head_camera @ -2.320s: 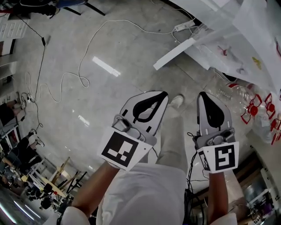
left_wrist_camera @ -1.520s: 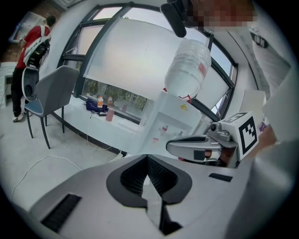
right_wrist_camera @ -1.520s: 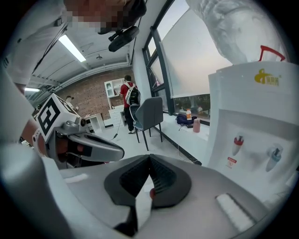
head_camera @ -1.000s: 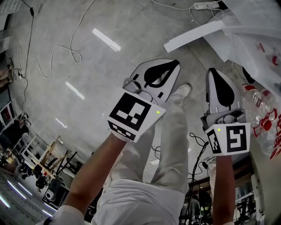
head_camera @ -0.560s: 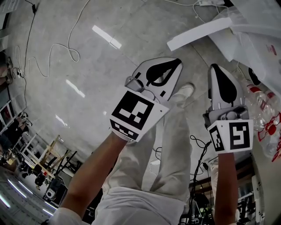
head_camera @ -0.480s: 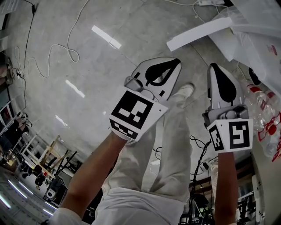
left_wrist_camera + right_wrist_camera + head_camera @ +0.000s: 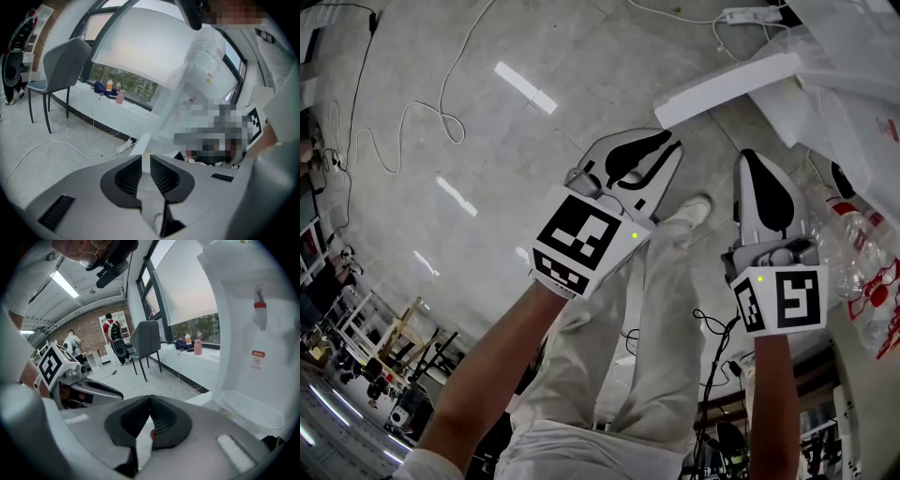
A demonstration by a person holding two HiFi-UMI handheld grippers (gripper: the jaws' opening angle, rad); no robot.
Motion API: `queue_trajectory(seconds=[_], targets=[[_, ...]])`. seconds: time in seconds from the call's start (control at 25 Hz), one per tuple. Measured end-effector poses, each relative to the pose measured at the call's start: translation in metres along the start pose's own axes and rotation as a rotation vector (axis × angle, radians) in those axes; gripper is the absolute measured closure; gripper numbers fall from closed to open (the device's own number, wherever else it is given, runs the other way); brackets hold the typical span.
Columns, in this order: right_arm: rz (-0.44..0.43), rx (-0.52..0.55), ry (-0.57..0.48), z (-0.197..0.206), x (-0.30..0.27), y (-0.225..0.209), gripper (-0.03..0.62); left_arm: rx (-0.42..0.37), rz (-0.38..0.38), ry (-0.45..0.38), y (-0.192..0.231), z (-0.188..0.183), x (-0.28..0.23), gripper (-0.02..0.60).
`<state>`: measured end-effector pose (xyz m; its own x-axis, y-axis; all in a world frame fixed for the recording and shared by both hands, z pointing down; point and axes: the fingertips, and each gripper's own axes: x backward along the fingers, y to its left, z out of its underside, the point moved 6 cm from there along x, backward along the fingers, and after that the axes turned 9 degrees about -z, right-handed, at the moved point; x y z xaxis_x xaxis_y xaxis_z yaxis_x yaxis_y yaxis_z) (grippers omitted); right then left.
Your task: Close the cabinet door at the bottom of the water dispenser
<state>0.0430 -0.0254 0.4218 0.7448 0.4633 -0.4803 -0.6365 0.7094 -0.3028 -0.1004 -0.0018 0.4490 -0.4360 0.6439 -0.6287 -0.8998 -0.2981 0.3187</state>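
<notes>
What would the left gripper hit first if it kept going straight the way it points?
Probably the open white door, whose near edge shows just past the jaws of the left gripper, though depth is unclear. Those jaws have just been opening a little, with nothing between them.

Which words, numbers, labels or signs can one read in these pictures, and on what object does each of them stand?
No text can be read here.
Red sticker on the water dispenser: too small to read.
Small yellow and red marks on the same dispenser, left gripper view: blurred.
First marker cube and second marker cube: black and white squares only, no letters.
</notes>
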Motion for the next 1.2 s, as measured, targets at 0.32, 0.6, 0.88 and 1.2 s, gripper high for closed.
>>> queue_trajectory(seconds=[0.32, 0.6, 0.88, 1.2], targets=[[0.001, -0.021, 0.004, 0.014, -0.011, -0.008, 0.583, 0.09, -0.019, 0.053, 0.024, 0.022, -0.029, 0.472], [0.002, -0.035, 0.003, 0.023, -0.009, -0.01, 0.583, 0.012, -0.039, 0.109, 0.021, 0.039, -0.051, 0.349], [-0.002, -0.041, 0.006, 0.027, 0.001, -0.008, 0.583, -0.123, -0.153, 0.129, 0.024, 0.054, -0.07, 0.266], [0.001, -0.041, 0.012, 0.034, 0.014, -0.01, 0.583, -0.141, -0.119, 0.193, 0.033, 0.064, -0.089, 0.265]])
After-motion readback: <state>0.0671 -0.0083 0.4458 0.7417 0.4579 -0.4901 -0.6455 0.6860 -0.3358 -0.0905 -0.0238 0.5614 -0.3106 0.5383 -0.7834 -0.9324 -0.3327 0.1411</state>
